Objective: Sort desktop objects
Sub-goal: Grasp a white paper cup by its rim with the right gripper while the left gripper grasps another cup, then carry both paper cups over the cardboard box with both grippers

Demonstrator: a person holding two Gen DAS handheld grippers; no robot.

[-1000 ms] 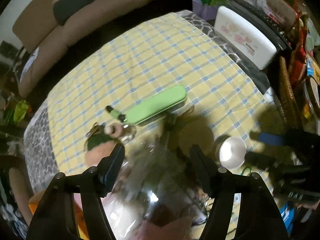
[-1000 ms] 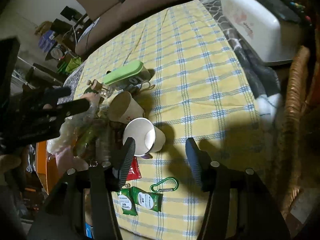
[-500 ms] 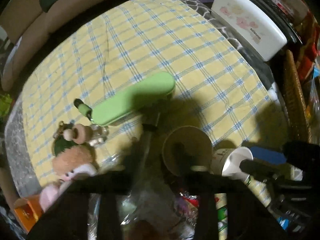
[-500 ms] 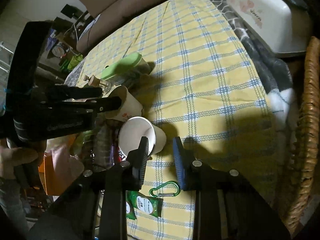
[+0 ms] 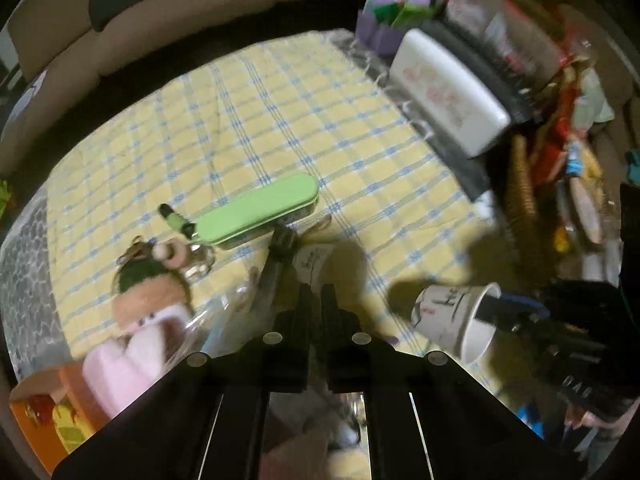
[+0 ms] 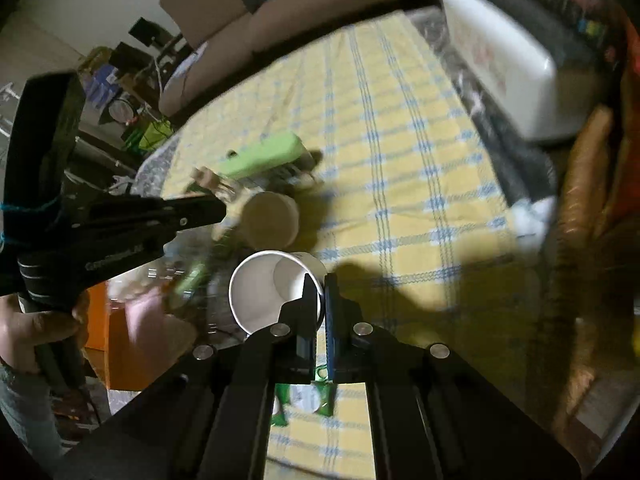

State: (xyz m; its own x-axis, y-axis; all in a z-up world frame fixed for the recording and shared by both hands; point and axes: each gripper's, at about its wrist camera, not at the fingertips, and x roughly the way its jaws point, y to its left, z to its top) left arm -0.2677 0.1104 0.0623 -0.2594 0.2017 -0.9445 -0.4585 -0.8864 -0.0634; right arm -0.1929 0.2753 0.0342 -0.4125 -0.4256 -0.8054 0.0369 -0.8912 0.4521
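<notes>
On the yellow checked cloth [image 5: 280, 112] lie two paper cups. My left gripper [image 5: 316, 294] is closing its jaws the last bit on the rim of the brown paper cup [image 5: 312, 260], which lies on its side; the right wrist view shows this gripper [image 6: 220, 210] at the cup's [image 6: 272, 218] left edge. My right gripper [image 6: 320, 286] is closing its jaws tight on the rim of the white paper cup [image 6: 268, 296], one finger inside the mouth and the blue pad outside. From the left wrist view the white cup [image 5: 452, 316] hangs tilted from that gripper [image 5: 496, 306].
A green case [image 5: 260, 210] lies beyond the cups, a plush keychain [image 5: 144, 280] and a pink plush [image 5: 128, 360] to the left. Green sachets [image 6: 304, 398] lie near the front edge. A white box [image 5: 444, 88] and a wicker basket [image 5: 520, 184] line the right side.
Both grippers went from open to shut: the left onto the brown cup's rim, the right onto the white cup's rim. The right gripper rose with the white cup, which tilted.
</notes>
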